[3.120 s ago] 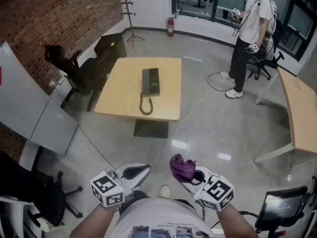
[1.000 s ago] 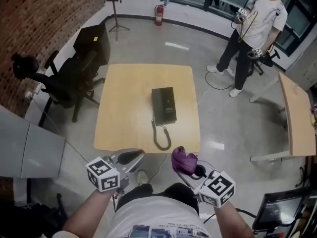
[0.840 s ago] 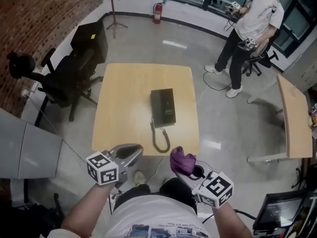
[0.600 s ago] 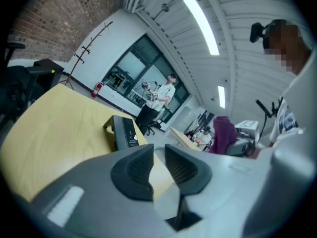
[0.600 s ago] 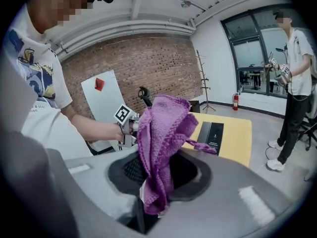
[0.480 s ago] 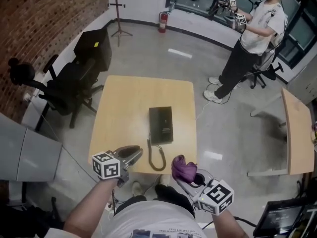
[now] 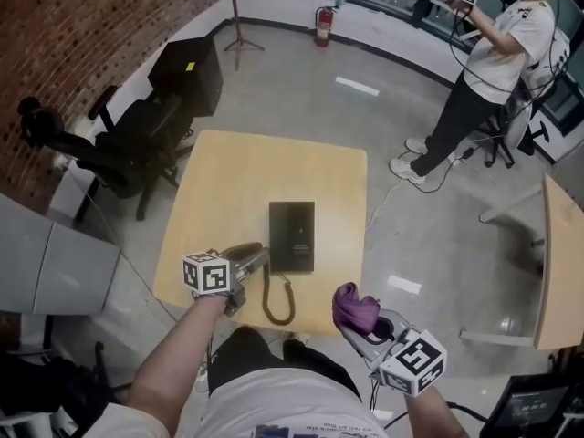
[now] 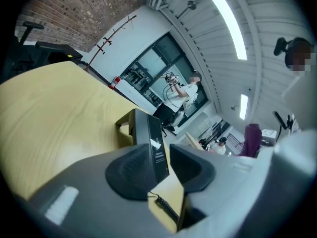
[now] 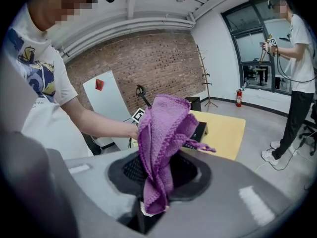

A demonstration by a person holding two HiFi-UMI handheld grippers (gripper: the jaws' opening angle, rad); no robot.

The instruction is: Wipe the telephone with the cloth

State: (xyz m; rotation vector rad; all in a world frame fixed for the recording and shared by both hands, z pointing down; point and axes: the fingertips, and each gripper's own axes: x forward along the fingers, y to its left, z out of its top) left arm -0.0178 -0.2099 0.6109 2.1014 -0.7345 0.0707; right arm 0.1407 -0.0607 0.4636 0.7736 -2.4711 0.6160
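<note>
While the telephone (image 7: 292, 236) lies flat on the table (image 7: 274, 167), a little nearer the table's near edge than its far one, bare wood runs wide on the far half and along both sides. Its coiled cord (image 7: 276, 304) loops down almost to the table's near edge. Off the table's left edge stands an office chair (image 7: 100, 153), off its far left corner a black cabinet (image 7: 187, 76), and well beyond its far right corner a person (image 7: 484, 71) on open grey floor.

Over the near left part of the table the left gripper (image 7: 255, 255) points at the telephone's near left corner. Its jaws have just been opening and stand moderately apart; in the left gripper view the telephone (image 8: 148, 133) shows in the gap of the left gripper (image 8: 166, 165), and the pads do not press on it.

Off the table's near right corner, above the floor, the right gripper (image 7: 362, 328) is clamped on the purple cloth (image 7: 354, 307), well apart from the telephone. In the right gripper view the cloth (image 9: 161, 133) stands bunched up out of the closed jaws of the right gripper (image 9: 158, 180).

A small white label sits on the telephone's face, its print too small to read. A yellow sticker marks the cabinet, also unreadable.
</note>
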